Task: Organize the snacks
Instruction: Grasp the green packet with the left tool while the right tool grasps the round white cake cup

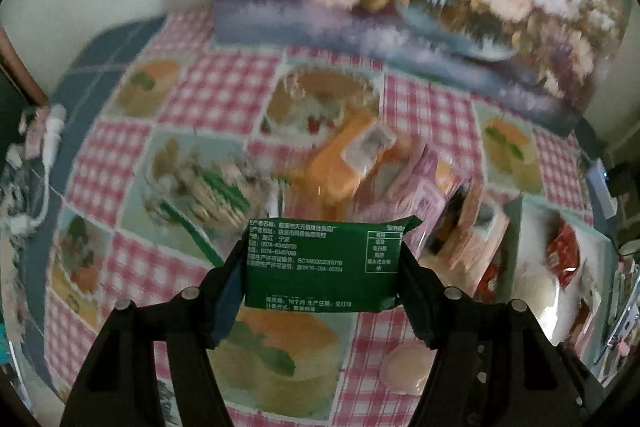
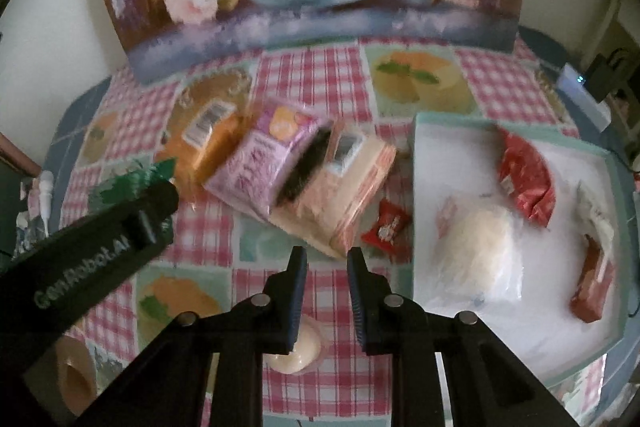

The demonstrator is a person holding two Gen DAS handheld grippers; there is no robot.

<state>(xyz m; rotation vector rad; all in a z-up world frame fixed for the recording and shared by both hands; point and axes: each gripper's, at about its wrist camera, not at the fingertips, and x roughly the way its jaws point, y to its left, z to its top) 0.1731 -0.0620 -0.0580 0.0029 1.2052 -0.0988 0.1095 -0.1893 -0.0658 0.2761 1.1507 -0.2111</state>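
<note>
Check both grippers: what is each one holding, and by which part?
The left gripper holds a green snack packet, clamped across its two short ends. The right gripper holds nothing; its nearly closed jaws have only tablecloth showing between them.

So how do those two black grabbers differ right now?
The left gripper has its jaws set wide, clamped on a green snack packet; the right gripper holds nothing. The right gripper's jaws stand close together with only a narrow gap, showing the checked tablecloth between them, while the green packet fills the left gripper's jaws. Both are black, with blue-padded fingers, pointing down at the table.
</note>
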